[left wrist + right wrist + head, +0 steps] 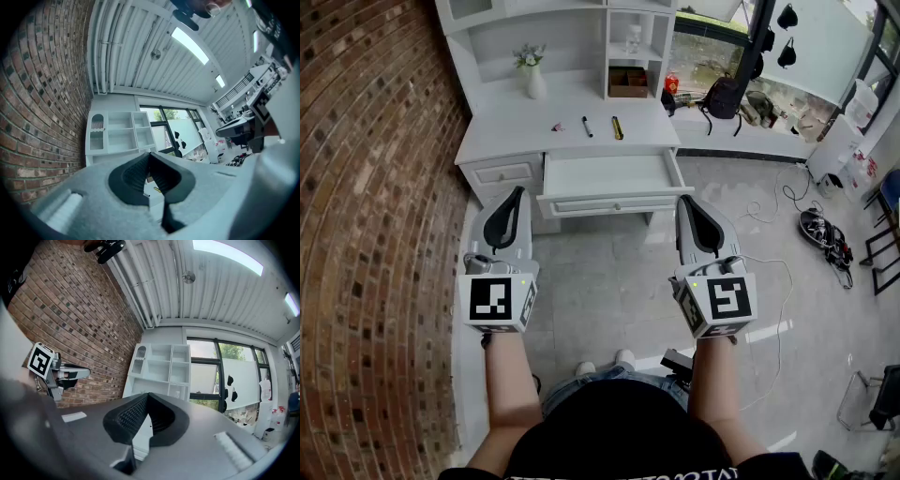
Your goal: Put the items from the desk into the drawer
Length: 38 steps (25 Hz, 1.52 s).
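Note:
On the white desk (pixel 511 131) lie a small pink item (pixel 557 127), a black marker (pixel 587 127) and a yellow pen (pixel 618 127). Below the desktop the drawer (pixel 609 176) is pulled out, and nothing shows inside it. My left gripper (pixel 518 192) hovers in front of the drawer's left corner with its jaws shut and nothing in them. My right gripper (pixel 684 201) is level with it at the drawer's right corner, also shut and holding nothing. In the left gripper view the tips (pixel 150 154) meet, and the yellow pen (pixel 157 189) shows through the gap below. The right gripper view shows closed tips (pixel 147 394) against the shelf unit.
A curved brick wall (pixel 366 234) runs along the left. A vase of flowers (pixel 532 75) and a brown box (pixel 627 82) stand at the desk's back. A black backpack (pixel 724 94) leans on the window sill, and cables (pixel 825 234) lie on the floor at the right.

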Each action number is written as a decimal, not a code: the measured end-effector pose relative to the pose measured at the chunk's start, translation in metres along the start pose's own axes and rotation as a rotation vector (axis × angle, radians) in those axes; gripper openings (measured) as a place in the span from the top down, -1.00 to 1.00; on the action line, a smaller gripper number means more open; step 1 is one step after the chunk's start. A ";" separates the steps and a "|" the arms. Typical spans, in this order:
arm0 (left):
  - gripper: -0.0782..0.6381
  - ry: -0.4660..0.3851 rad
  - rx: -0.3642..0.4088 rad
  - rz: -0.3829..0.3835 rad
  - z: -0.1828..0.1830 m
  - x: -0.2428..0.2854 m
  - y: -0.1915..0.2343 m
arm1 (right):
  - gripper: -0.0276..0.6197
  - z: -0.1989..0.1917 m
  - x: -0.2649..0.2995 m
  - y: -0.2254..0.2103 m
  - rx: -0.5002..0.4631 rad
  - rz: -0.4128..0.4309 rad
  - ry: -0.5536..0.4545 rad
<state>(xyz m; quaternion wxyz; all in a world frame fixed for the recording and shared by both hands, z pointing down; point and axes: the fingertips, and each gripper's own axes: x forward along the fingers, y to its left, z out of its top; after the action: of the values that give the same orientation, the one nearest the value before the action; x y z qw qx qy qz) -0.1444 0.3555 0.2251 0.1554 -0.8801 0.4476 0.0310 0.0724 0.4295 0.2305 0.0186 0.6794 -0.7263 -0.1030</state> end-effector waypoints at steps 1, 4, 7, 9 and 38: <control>0.77 0.001 0.002 -0.002 0.000 0.000 0.000 | 0.90 0.000 0.000 0.000 0.001 0.000 0.003; 0.77 0.004 0.003 -0.004 -0.002 -0.002 0.001 | 0.90 -0.002 0.000 0.003 0.000 0.000 0.018; 0.77 0.021 -0.001 0.004 -0.007 -0.009 0.008 | 0.90 -0.006 0.000 0.010 0.005 0.001 0.033; 0.77 0.024 -0.009 0.004 -0.010 -0.012 0.012 | 0.90 -0.007 0.001 0.013 0.007 -0.011 0.034; 0.77 0.054 -0.085 0.016 -0.075 0.038 0.085 | -0.40 -0.068 0.101 -0.001 0.170 -0.111 0.153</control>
<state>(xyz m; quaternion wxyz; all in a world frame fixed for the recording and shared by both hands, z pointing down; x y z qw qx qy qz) -0.1956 0.2563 0.2686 0.1054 -0.8828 0.4569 0.0274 0.0766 0.3209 0.2855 0.0107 0.7235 -0.6902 0.0103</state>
